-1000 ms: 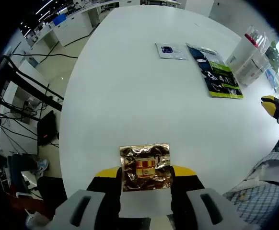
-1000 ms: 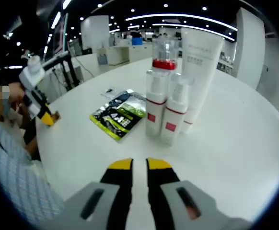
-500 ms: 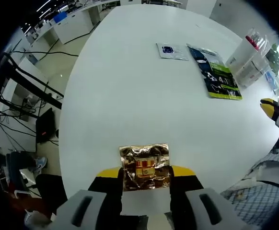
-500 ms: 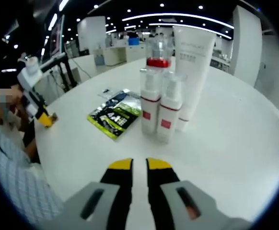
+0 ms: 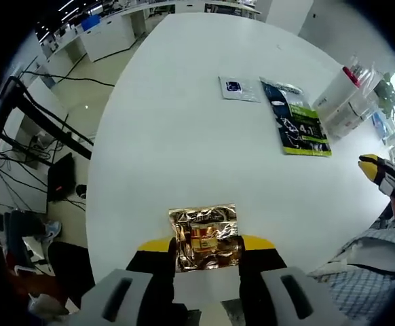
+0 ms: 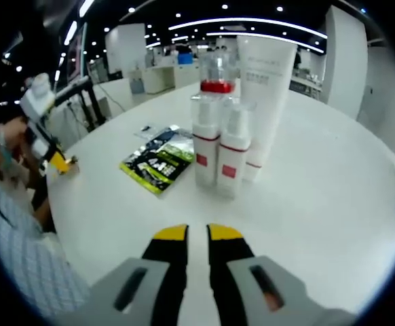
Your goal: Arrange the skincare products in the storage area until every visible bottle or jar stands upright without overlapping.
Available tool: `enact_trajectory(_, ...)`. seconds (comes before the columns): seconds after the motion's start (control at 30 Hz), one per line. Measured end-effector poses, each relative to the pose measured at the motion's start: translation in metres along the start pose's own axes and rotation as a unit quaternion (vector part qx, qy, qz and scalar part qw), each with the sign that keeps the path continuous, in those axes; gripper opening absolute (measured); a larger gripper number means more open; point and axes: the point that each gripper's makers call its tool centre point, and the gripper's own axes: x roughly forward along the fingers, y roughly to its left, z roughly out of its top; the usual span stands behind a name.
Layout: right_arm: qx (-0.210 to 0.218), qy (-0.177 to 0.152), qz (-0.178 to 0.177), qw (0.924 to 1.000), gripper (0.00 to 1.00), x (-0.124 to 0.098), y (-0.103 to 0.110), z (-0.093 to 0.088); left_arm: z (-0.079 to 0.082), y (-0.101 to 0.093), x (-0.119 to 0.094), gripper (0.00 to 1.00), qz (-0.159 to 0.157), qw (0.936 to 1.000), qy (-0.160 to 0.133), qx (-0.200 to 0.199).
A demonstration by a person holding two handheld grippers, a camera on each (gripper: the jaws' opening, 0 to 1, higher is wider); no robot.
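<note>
Since the earlier frames, both views shifted slightly. Left gripper view: left tool [image 5: 206, 243] clamps the gold sachet [image 5: 205, 237] at 6 o'clock over the counter [image 5: 177, 136]. Right gripper view: right tool [image 6: 197, 234] nearly closed, empty; bottles [image 6: 218, 146] and tube [image 6: 265, 88] upright at 12 o'clock.

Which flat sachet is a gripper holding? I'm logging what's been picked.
The gold foil sachet, pinched in the left gripper; the green-black pouch and small white sachet lie untouched.
</note>
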Motion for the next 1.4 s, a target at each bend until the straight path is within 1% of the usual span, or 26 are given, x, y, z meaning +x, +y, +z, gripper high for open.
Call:
enact_trajectory(0.17,0.003,0.001,-0.004,1.0,0.09,-0.001,-0.003,-0.001,0.009,-0.004,-0.001,0.37,-0.002,1.0,-0.006,0.003)
enact_trajectory(0.4,0.009,-0.001,-0.014,0.9999,0.09,-0.005,-0.01,-0.002,0.021,-0.012,-0.001,0.37,-0.016,0.9998,-0.013,0.002)
enact_trajectory(0.57,0.012,0.0,-0.018,0.9998,0.09,-0.005,-0.013,-0.004,0.034,-0.021,0.0,0.37,-0.033,0.9991,-0.025,-0.003)
enact_trajectory(0.73,0.018,-0.001,-0.027,0.9995,0.09,-0.008,-0.019,-0.005,0.044,-0.03,0.002,0.37,-0.043,0.9986,-0.031,0.0)
enact_trajectory(1.0,0.027,-0.002,-0.041,0.9988,0.09,-0.011,-0.027,-0.007,0.066,-0.045,0.006,0.37,-0.062,0.9968,-0.05,0.002)
enact_trajectory(1.13,0.027,-0.003,-0.047,0.9985,0.09,-0.013,-0.031,-0.007,0.078,-0.056,0.013,0.37,-0.069,0.9959,-0.057,0.012)
enact_trajectory(1.27,0.03,-0.006,-0.052,0.9982,0.09,-0.014,-0.034,-0.004,0.088,-0.064,0.023,0.37,-0.074,0.9955,-0.058,0.013)
enact_trajectory(1.4,0.026,-0.005,-0.055,0.9981,0.09,-0.015,-0.036,-0.005,0.099,-0.068,0.033,0.37,-0.061,0.996,-0.062,0.021)
